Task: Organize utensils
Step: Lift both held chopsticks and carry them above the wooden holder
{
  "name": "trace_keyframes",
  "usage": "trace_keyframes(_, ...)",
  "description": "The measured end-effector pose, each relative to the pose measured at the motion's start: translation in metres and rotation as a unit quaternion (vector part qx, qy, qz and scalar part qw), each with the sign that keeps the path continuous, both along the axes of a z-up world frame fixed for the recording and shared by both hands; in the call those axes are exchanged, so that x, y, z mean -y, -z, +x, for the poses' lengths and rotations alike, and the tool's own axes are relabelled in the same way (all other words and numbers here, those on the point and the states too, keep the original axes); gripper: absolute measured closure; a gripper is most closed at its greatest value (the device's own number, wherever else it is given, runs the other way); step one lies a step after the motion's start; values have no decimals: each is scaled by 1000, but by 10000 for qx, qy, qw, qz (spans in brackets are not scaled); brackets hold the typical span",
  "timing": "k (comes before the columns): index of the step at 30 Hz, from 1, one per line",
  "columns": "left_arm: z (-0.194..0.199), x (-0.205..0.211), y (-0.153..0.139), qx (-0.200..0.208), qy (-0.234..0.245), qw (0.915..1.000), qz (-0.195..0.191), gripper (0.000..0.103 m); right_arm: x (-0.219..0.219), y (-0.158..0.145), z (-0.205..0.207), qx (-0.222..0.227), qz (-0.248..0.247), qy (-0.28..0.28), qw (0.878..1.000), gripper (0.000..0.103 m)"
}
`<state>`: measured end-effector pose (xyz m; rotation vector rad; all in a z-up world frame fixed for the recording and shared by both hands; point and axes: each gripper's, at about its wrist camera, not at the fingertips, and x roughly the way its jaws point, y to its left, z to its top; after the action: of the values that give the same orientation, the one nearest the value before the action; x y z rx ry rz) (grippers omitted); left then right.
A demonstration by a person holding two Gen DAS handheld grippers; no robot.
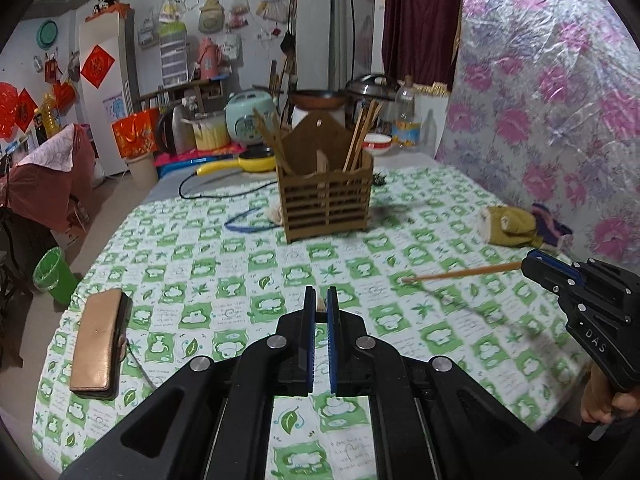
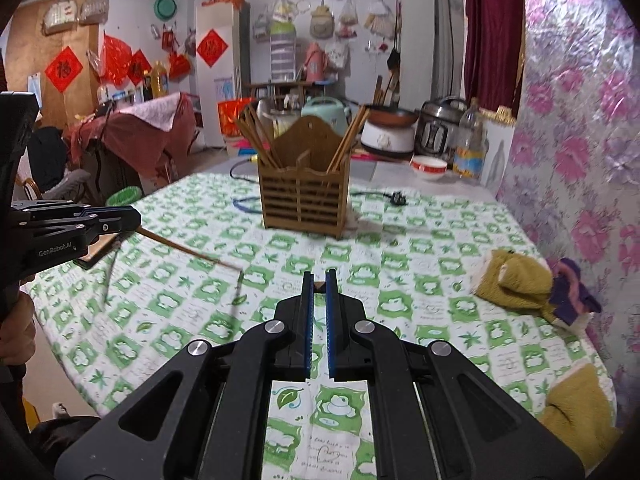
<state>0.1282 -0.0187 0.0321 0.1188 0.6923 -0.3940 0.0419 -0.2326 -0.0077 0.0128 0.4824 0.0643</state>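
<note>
A brown wooden utensil holder (image 1: 326, 200) (image 2: 304, 200) stands upright toward the far side of the green-checked table (image 1: 200, 272), with several chopsticks leaning in its left and right compartments. My left gripper (image 1: 320, 296) (image 2: 134, 218) is shut on a chopstick (image 2: 188, 250), which slants down to the right above the cloth. In its own view only the stick's end shows between the pads. My right gripper (image 2: 319, 278) (image 1: 528, 262) is shut on another chopstick (image 1: 460, 273) that points left over the table. Both grippers hang above the cloth, short of the holder.
A brown wallet-like case (image 1: 100, 344) lies near the table's left edge. Mustard and purple cloth items (image 2: 516, 284) lie by the floral wall cover on the right. A blue cable (image 1: 244, 220) and a black cord lie near the holder. Cookers, a bowl (image 1: 377, 144) and a bottle crowd the far end.
</note>
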Motion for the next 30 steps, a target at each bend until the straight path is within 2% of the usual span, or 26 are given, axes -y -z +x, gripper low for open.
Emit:
trace_keyframes(6,-22,-1,-18,171,76,9997,-123,97,3,-18,-27,292,130,-3,9995,97)
trace_keyframes(14,-34,-7,-23,163,60,9996,-202,97,15,-36,-52,549,411,-77,9976,97)
trace_keyframes(21,-27,-1,-24,257,63,9996,-92,97,18,-48,-37,608,433,-103,9972,97)
trace_keyframes(30,21,19,-41,364,45,9993,72,97,18,-73,8,681,439,-207,9965,97)
